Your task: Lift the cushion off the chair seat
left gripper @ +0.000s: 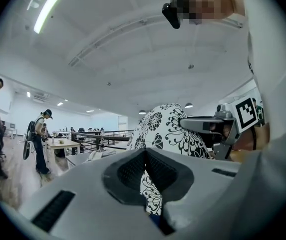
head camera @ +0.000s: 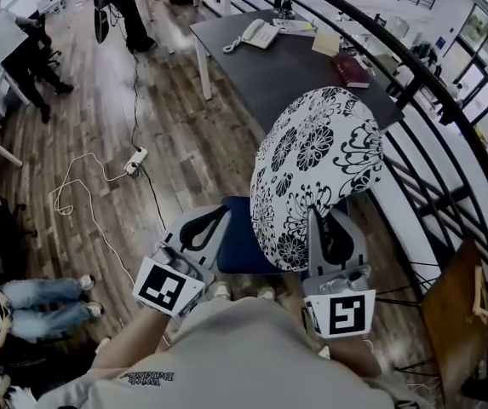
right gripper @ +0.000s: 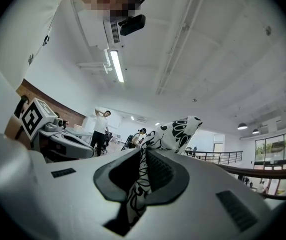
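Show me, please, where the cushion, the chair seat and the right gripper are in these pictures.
cushion (head camera: 316, 156), head view, middle of its flowered face.
chair seat (head camera: 237, 244), head view, bare blue part left of the cushion.
right gripper (head camera: 321, 221), head view, between its fingertips at the cushion's edge.

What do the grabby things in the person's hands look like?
Both are made of chunky, pale grey plastic. The left tongs and the right tongs have dark grey, bumpy pads on the inside. Behind each one sits a white cube with black square patterns, the left cube and the right cube. The person wears a light beige shirt.
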Available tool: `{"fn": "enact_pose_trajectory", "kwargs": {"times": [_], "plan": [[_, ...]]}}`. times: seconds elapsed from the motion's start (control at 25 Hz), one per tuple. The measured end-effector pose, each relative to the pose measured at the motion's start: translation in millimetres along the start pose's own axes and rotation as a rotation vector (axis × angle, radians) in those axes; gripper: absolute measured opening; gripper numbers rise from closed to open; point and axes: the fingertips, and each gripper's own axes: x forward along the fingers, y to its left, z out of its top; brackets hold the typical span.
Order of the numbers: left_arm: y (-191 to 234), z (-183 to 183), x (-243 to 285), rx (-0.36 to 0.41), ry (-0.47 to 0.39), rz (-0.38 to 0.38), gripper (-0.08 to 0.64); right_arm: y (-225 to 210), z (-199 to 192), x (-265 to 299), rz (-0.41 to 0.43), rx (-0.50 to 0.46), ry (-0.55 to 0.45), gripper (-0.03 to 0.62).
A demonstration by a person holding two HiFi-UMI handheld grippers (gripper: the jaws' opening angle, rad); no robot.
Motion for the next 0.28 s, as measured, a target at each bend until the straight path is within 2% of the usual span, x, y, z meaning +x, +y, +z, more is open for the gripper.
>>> {"fn": "enact_pose_trajectory", "kwargs": {"times": [0.28], "plan": [[-14.9,-18.6,-9.2,0.010,0.019,-0.018,0.005,6.4,-9.7,-10.3,0.001,0.007,-0.001,0.025]]}}
